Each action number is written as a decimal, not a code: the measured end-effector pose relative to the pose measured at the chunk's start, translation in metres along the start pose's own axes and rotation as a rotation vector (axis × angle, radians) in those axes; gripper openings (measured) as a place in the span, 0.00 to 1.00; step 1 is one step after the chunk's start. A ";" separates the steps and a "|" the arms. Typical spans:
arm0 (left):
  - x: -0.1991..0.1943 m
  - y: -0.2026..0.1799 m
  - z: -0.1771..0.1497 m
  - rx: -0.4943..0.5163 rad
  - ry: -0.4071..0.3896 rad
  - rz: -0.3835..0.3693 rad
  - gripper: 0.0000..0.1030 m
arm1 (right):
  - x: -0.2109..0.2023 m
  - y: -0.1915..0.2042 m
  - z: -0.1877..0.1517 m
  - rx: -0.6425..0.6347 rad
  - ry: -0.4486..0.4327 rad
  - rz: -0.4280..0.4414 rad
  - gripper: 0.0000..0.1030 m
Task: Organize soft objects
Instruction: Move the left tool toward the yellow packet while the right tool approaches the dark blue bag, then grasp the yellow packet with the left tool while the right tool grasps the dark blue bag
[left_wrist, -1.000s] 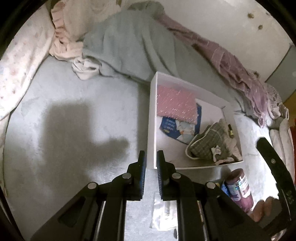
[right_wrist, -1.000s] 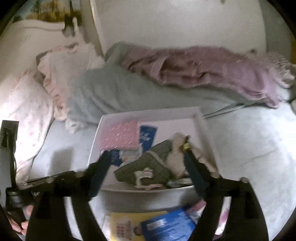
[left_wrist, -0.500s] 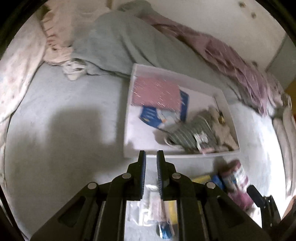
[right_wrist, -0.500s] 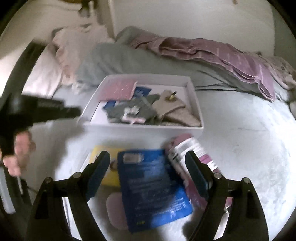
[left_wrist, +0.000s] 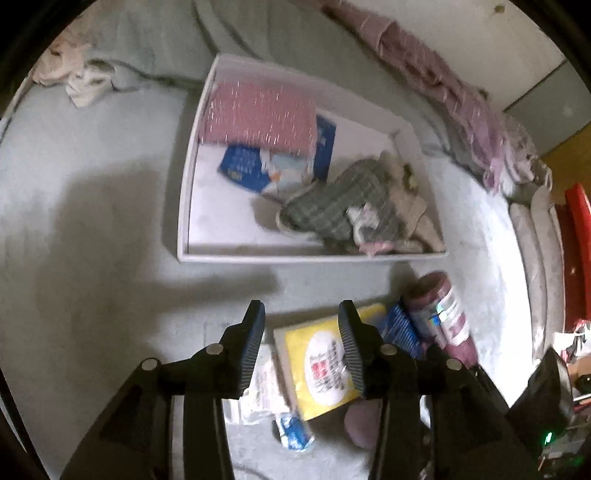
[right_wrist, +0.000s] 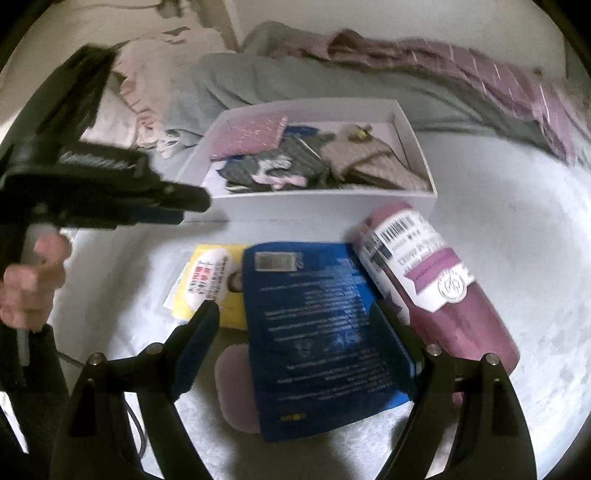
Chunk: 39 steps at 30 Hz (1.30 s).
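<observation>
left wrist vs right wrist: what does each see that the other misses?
Left wrist only: a clear plastic packet under the open left gripper, and something red at the far right edge.
Right wrist only: the hand holding the left gripper, and the open right gripper over the blue packet.
Both: white box, yellow packet, purple roll.

White box (left_wrist: 183, 206) as landmark. Its near-left interior floor is bare — open from above; far-left and right side filled with pouches and folded cloth. Bedding left of box lies bare. In front of box — yellow packet (left_wrist: 325, 365), blue packet (right_wrist: 321, 332), maroon roll (right_wrist: 432, 288) crowd the surface.
</observation>
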<state>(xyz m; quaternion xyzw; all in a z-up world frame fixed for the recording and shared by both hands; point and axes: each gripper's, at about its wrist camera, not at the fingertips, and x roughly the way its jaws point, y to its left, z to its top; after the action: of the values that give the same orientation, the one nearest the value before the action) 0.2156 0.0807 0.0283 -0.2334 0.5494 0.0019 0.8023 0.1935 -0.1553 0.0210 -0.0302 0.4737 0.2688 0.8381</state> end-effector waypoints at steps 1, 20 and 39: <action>0.003 0.001 0.000 0.001 0.018 0.019 0.40 | 0.002 -0.002 0.000 0.007 0.013 -0.004 0.81; 0.028 -0.010 -0.017 0.122 0.205 -0.008 0.41 | 0.011 0.001 -0.002 -0.169 0.054 -0.061 0.90; 0.027 -0.045 -0.026 0.291 0.114 0.032 0.15 | 0.020 -0.023 0.005 -0.061 0.144 -0.049 0.96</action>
<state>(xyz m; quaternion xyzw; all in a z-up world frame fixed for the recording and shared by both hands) 0.2150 0.0234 0.0137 -0.1056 0.5921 -0.0782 0.7951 0.2161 -0.1651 0.0029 -0.0864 0.5237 0.2596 0.8068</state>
